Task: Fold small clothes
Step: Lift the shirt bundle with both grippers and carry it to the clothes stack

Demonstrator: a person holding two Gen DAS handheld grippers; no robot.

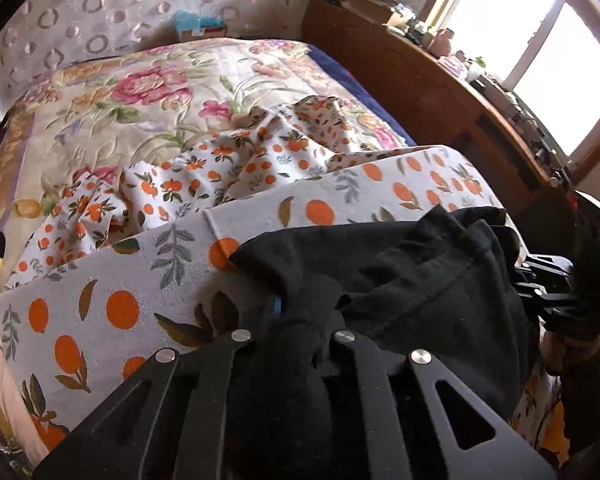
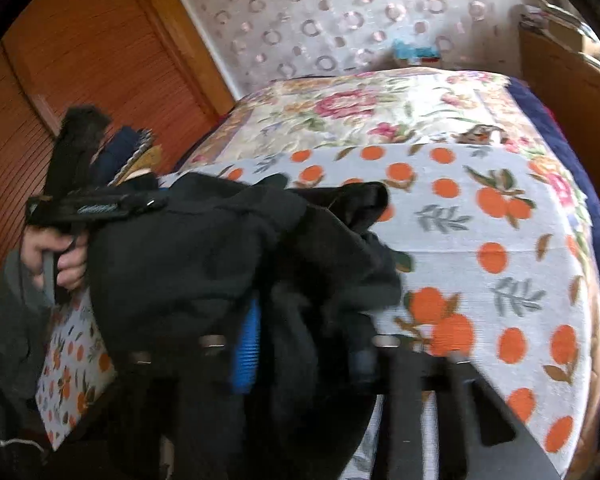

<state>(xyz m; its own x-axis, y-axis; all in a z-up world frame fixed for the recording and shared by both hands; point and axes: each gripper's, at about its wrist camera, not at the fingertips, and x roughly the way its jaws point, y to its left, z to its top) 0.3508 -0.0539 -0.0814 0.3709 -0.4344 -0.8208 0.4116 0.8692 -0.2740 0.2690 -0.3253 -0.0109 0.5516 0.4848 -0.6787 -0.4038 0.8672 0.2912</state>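
A black garment [image 1: 420, 272] hangs bunched over the near edge of a bed, above a white towel with orange fruit print [image 1: 120, 280]. My left gripper [image 1: 304, 316] is shut on a fold of it, with black cloth pinched between the fingers. At the right edge of the left wrist view, the right gripper [image 1: 540, 284] holds the garment's other side. In the right wrist view the black garment [image 2: 180, 248] fills the space between the blue pad [image 2: 246, 344] and the other finger of my right gripper [image 2: 300, 352]. The left gripper [image 2: 156, 200] and a hand [image 2: 60, 256] show at the left.
The fruit-print towel [image 2: 480, 220] lies flat on a floral bedspread [image 1: 140, 100]. A crumpled cloth with small orange print [image 1: 228, 160] lies behind it. A cluttered wooden headboard shelf [image 1: 420, 80] and a bright window [image 1: 540, 60] are at the right, a wooden wardrobe [image 2: 80, 60] at the left.
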